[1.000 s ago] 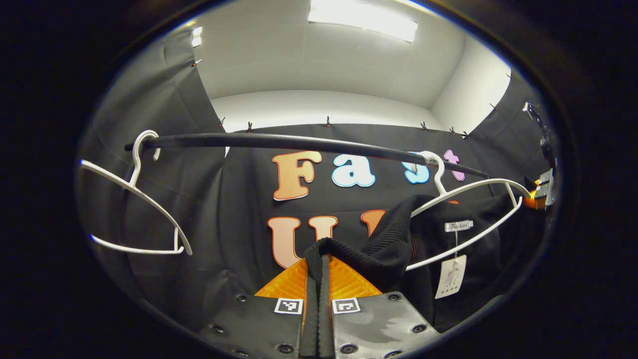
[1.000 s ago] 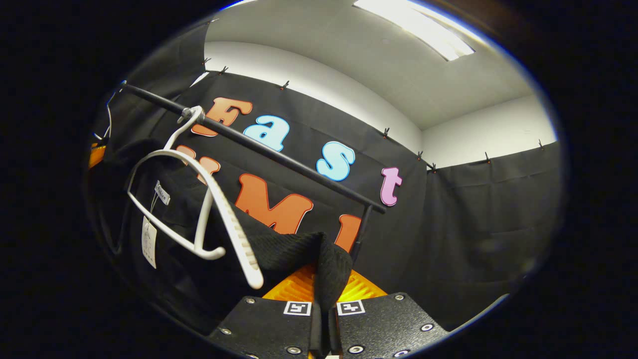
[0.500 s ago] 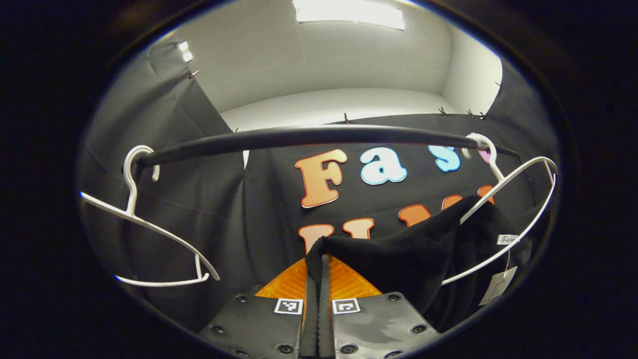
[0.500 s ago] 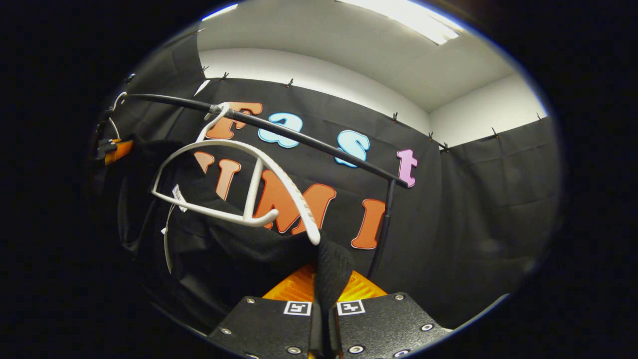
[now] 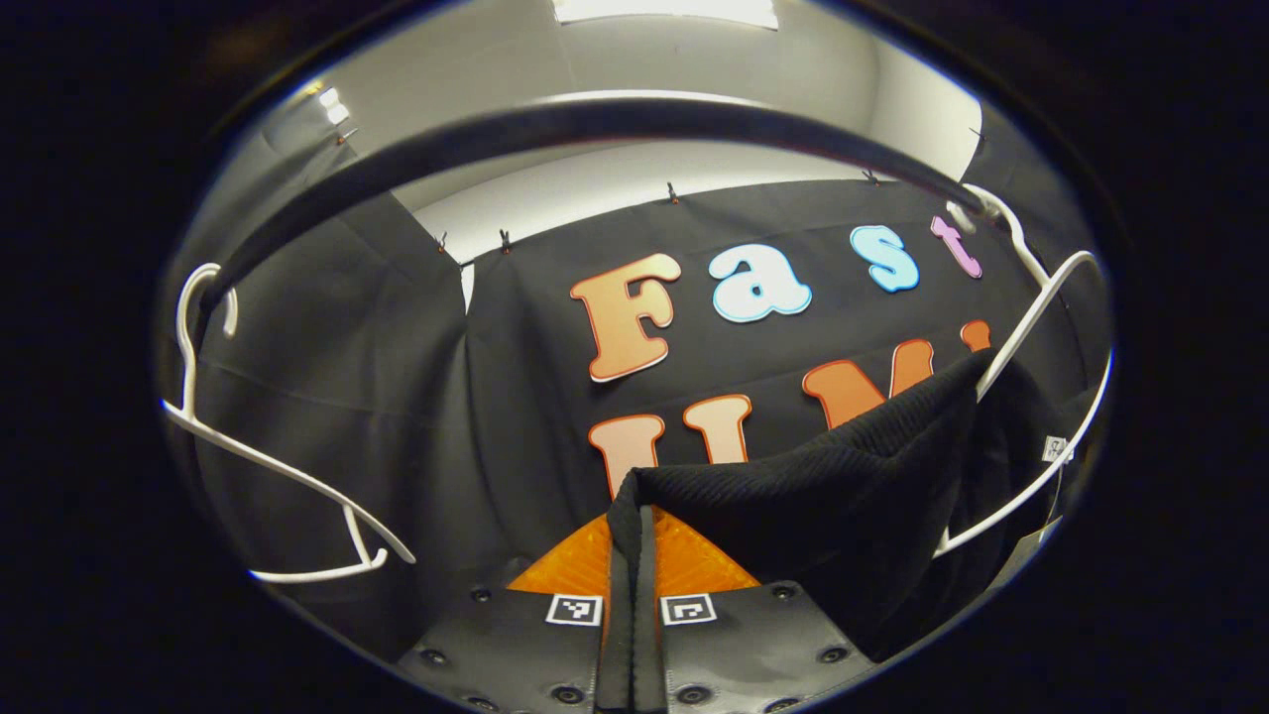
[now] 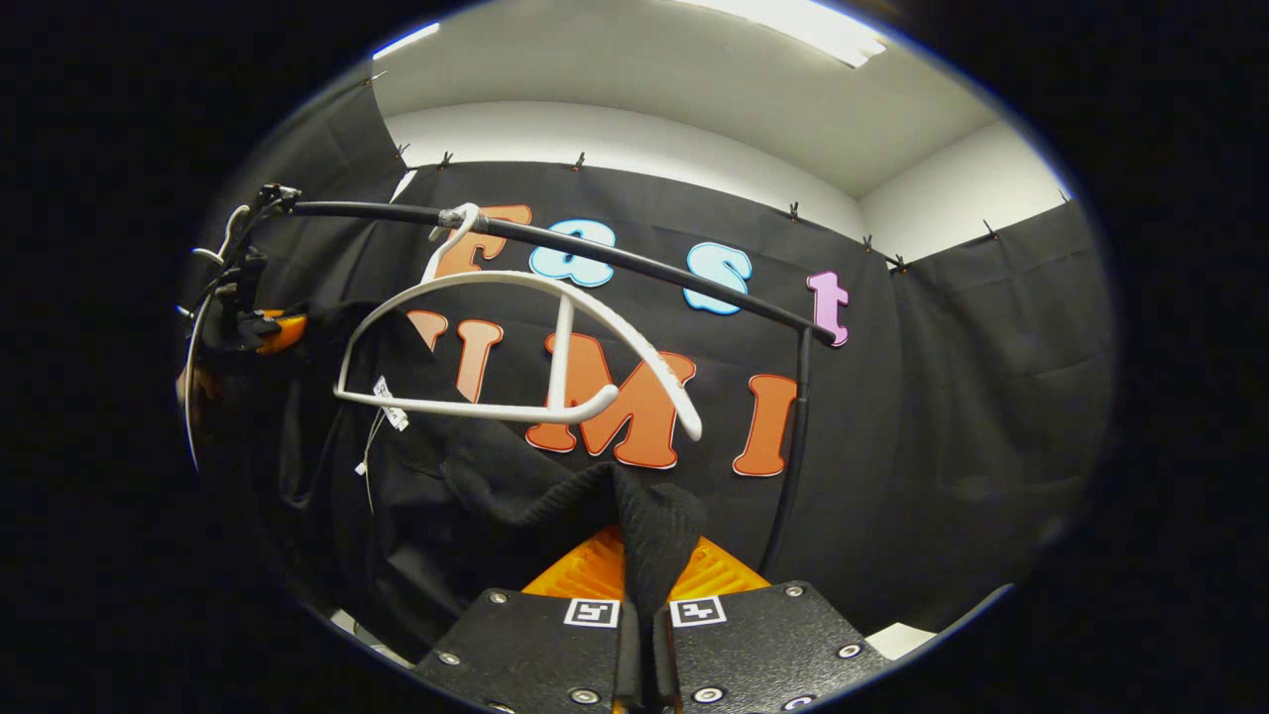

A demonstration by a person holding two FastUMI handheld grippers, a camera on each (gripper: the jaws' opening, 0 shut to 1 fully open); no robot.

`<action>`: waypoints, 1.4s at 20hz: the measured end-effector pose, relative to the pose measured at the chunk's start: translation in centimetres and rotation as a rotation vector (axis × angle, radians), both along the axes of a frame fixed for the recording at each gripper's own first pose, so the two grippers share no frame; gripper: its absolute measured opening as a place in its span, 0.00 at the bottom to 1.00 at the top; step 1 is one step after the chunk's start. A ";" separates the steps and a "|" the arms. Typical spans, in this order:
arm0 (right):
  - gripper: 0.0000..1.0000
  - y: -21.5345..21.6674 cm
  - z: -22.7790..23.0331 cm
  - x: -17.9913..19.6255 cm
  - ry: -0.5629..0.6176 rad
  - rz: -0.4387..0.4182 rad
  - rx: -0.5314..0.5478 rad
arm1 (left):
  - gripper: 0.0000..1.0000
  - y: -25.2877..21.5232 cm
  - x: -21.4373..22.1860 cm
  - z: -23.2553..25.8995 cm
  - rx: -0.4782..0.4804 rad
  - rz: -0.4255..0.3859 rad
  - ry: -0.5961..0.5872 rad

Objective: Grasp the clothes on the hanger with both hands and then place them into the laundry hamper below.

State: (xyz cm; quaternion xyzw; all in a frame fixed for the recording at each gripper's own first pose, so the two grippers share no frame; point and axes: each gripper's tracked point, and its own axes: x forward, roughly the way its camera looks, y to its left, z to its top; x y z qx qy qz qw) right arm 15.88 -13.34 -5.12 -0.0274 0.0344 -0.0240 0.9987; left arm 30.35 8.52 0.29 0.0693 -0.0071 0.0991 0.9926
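**Black garment pinched at both ends, partly off its hanger**

Left gripper view, left to right: an empty white plastic hanger (image 5: 268, 466) hangs by its hook from the black horizontal rail (image 5: 555, 124), which arcs across the top of the view. At bottom centre the left claw (image 5: 632, 555) is pressed together on a fold of the black ribbed knit garment (image 5: 843, 476); both fingers grip the fabric. The garment stretches from the claw up and to the right, to a second white plastic hanger (image 5: 1051, 397), whose left arm is under the cloth. A small white tag (image 5: 1057, 448) shows just inside that hanger.

Right gripper view, left to right: the other claw, with a hand behind it, appears at the far left edge, near the rail end. The black rail (image 6: 595, 253) slopes down to the right to a vertical black post (image 6: 793, 436). The white hanger (image 6: 535, 347) hangs from the rail, its right arm bare, its left part against the garment (image 6: 436, 486). White tags (image 6: 389, 402) dangle below it. At bottom centre the right claw (image 6: 649, 575) is closed on a fold of the same garment, which hangs below the hanger.
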 end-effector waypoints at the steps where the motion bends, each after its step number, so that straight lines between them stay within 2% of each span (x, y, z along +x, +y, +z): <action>1: 0.05 0.3 0.0 -0.1 -0.001 0.006 0.005 | 0.07 0.4 0.3 -1.0 -0.006 0.007 0.029; 3: 0.05 0.7 0.0 -0.6 -0.008 0.015 0.001 | 0.07 0.4 0.1 -1.5 -0.034 0.021 0.027; 9: 0.05 2.0 -0.5 -0.4 0.008 0.044 0.020 | 0.07 1.2 -0.2 -2.9 0.005 0.043 0.080; 14: 0.05 4.2 -0.7 -0.2 -0.001 0.089 0.079 | 0.07 3.0 -1.4 -5.6 -0.036 0.079 0.131; 16: 0.05 5.4 -0.8 -0.4 0.003 0.118 0.081 | 0.07 2.7 -2.4 -5.7 -0.056 0.069 0.137; 21: 0.05 9.2 -2.1 -1.4 0.023 0.200 0.078 | 0.07 1.7 -6.5 -5.2 -0.039 0.036 0.151; 28: 0.05 15.5 -4.5 -1.9 0.084 0.332 0.123 | 0.08 -3.1 -10.3 -8.8 -0.056 -0.062 0.231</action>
